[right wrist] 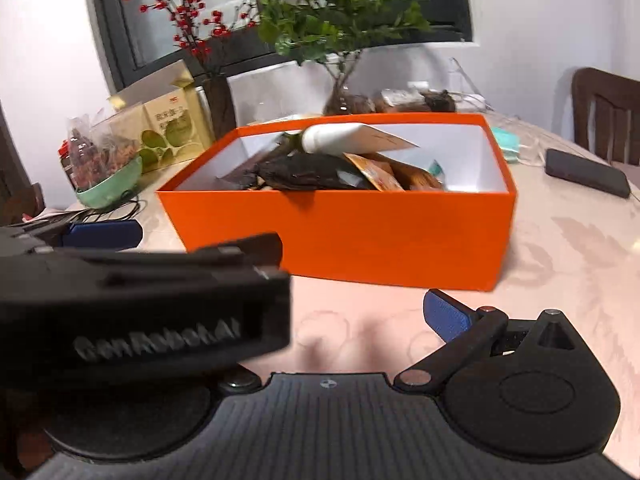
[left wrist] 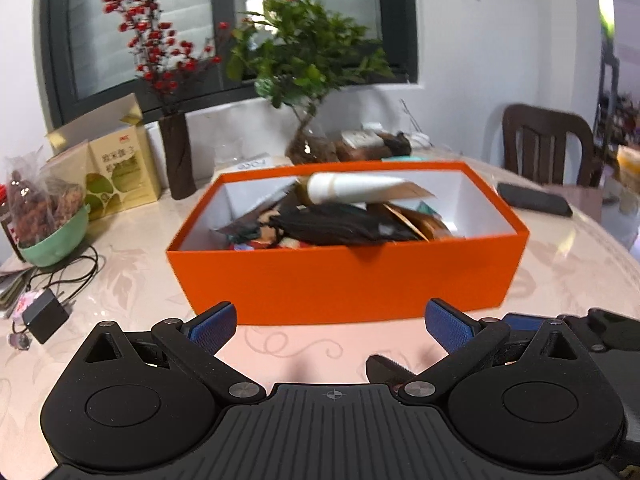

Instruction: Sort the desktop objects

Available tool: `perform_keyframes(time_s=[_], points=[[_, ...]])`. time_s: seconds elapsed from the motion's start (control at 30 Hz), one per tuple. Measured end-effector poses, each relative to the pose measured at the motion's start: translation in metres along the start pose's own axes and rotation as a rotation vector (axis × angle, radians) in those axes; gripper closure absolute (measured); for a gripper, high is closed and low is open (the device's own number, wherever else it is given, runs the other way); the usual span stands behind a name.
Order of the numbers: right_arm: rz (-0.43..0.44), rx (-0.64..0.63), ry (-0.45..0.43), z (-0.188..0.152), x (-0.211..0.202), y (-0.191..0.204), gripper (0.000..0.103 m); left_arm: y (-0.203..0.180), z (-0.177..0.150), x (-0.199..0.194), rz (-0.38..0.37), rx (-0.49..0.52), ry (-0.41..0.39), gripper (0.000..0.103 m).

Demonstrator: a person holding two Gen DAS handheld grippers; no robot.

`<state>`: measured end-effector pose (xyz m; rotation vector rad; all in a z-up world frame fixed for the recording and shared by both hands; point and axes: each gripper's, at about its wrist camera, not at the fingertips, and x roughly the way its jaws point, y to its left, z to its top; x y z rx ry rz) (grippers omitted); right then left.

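Note:
An orange box (left wrist: 344,280) stands on the pale table, filled with several items: a white tube (left wrist: 352,188) on top, a dark pouch (left wrist: 344,226) and brown packets. It also shows in the right wrist view (right wrist: 360,236), with the tube (right wrist: 336,138) on top. My left gripper (left wrist: 330,326) is open and empty, just in front of the box. My right gripper (right wrist: 332,312) looks open and empty; only its right finger (right wrist: 446,316) shows. The left gripper's body (right wrist: 140,304) hides its left finger.
A dark phone (left wrist: 534,199) lies right of the box. A green bowl with a snack bag (left wrist: 52,232), a yellow carton (left wrist: 120,172), a charger with cable (left wrist: 44,316), a dark vase, a potted plant (left wrist: 308,92) and a chair (left wrist: 548,144) surround the table.

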<state>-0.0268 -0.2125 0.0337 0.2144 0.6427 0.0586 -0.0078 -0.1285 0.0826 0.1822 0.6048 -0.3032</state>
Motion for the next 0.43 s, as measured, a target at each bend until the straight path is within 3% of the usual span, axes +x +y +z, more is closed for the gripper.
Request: perform_keyframes(time_s=[0.43], points=[[-0.018,0.069,0.034,-0.011,0.004,-0.018,0.000,-0.028,-0.002,0.010,0.004,0.069,-0.004,0.000]])
